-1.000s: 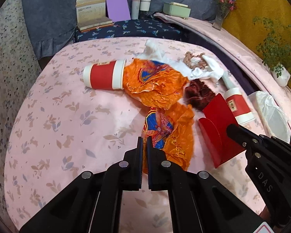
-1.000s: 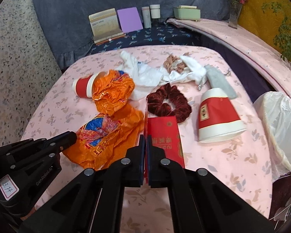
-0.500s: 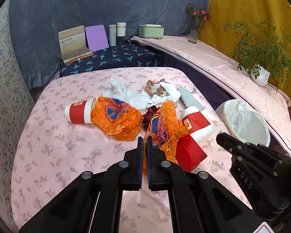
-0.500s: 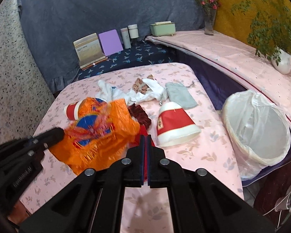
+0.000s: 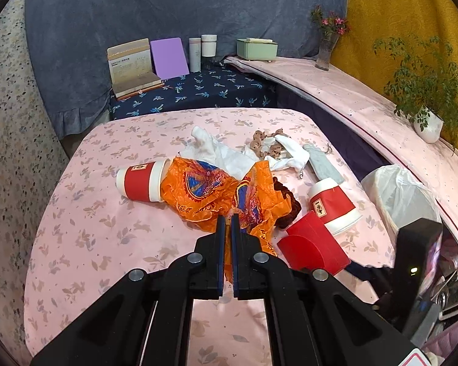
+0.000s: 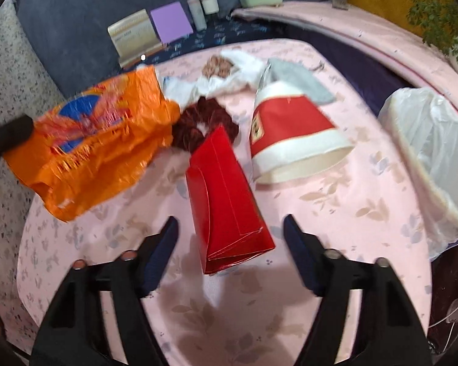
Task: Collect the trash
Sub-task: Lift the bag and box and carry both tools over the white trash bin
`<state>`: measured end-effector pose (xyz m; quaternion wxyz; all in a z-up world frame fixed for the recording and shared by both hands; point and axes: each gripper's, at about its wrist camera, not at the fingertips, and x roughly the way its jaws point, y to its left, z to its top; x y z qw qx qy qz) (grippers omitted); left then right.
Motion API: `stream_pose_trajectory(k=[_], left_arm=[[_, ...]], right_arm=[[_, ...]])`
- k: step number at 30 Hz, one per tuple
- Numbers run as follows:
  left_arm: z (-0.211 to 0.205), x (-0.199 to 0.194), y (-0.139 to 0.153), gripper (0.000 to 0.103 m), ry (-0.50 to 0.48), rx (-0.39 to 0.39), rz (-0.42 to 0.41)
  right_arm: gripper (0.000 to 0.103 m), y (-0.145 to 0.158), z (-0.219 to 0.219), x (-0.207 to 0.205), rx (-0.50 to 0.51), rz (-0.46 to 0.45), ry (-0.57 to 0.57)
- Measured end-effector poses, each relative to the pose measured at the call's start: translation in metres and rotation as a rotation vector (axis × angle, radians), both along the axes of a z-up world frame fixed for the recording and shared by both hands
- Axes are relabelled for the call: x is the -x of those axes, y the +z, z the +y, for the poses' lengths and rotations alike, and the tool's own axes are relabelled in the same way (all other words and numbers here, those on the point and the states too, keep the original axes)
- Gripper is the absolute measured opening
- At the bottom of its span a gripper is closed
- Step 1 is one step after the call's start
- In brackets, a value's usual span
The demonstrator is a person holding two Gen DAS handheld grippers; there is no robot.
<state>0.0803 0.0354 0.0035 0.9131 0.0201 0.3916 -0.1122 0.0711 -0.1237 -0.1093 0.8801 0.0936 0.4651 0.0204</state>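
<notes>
- Left wrist view: the left claw [image 5: 226,222] is clamped on a crinkled orange plastic wrapper with blue print [image 5: 256,210], which hangs bunched from its tips. Off to its right lies a flat red paper envelope [image 5: 313,248], and further right, past the edge of the pink flowered tablecloth [image 5: 107,228], sits the white-lined waste bin [image 5: 397,195]. A red-and-white paper cup [image 5: 142,181] lies on its side ahead-left, a second red-and-white cup [image 5: 334,209] ahead-right.
- Right wrist view: the right claw [image 6: 230,238] has just been opening; its jaws stand apart, pressing on nothing. The red envelope [image 6: 226,195] lies directly ahead between them, its long axis running almost straight away from the claw, tilted slightly left at the far end. The wrapper [image 6: 100,140] hangs up-left, the bin [image 6: 433,149] to the right.
- I'd say the right claw is the nearer one for the envelope; the left still has to carry its wrapper across to the bin.
</notes>
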Motion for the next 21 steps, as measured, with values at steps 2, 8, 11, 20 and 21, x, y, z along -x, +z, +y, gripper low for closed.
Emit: stream_pose_trajectory(k=[2,8,11,20,21], left_arm=[[0.000,-0.002,-0.002,0.002,0.000,-0.003,0.004],[-0.004,-0.003,0.002,0.002,-0.007,0.002,-0.001],[-0.009,-0.001,0.010,0.002,-0.020,0.006,-0.017],[-0.055,0.004,0.047,0.002,-0.107,0.031,-0.092],[-0.064,0.004,0.051,0.002,-0.124,0.035,-0.098]], right_arm=[[0.034,-0.002,0.004,0.001,-0.004,-0.002,0.018],[0.000,0.022,0.000,0.009,-0.027,-0.043,0.019],[0.000,0.043,-0.007,0.016,-0.038,-0.089,0.009],[0.000,0.106,-0.054,0.032,-0.032,-0.233,-0.085],[0.000,0.111,-0.062,0.034,-0.028,-0.245,-0.103]])
